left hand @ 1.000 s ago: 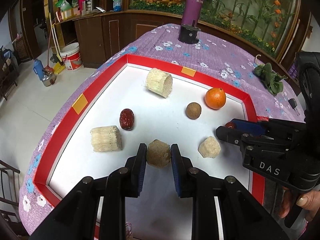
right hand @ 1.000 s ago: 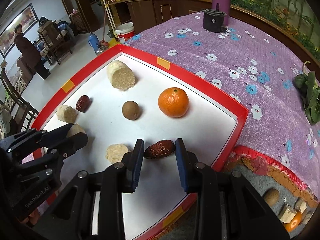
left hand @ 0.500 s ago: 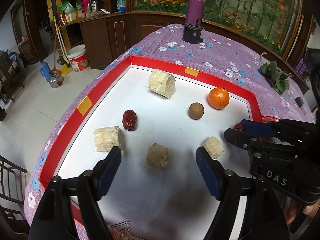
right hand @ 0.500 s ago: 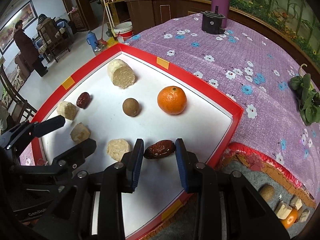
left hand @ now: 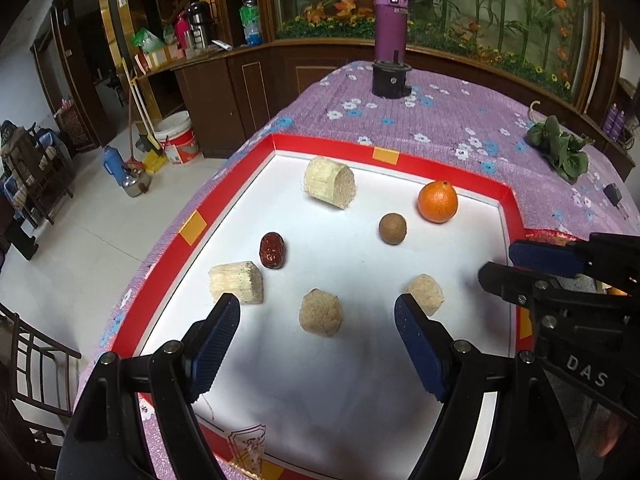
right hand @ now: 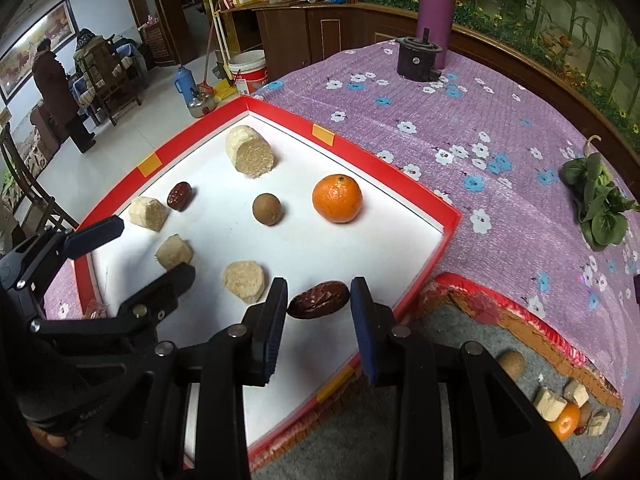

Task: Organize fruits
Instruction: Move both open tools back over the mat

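A red-rimmed white tray (left hand: 464, 184) (right hand: 444, 216) holds an orange (left hand: 437, 201) (right hand: 337, 198), a brown round fruit (left hand: 392, 228) (right hand: 267, 209), a red date (left hand: 272, 250) (right hand: 179, 195) and several pale sugarcane pieces. My left gripper (left hand: 316, 322) is open above the tray, a sugarcane piece (left hand: 320, 312) lying free between its fingers. My right gripper (right hand: 319, 304) is shut on a dark date (right hand: 318, 305), held low over the tray's near right corner.
A purple flask (left hand: 391, 38) on a black base stands at the table's far end. Green leaves (left hand: 560, 152) lie on the purple floral cloth at right. A grey basket with spare fruit (right hand: 560, 412) sits by the tray's right side.
My left gripper opened, let go of the sugarcane piece and drew back and up. My right gripper stayed shut on the dark date, nearly still.
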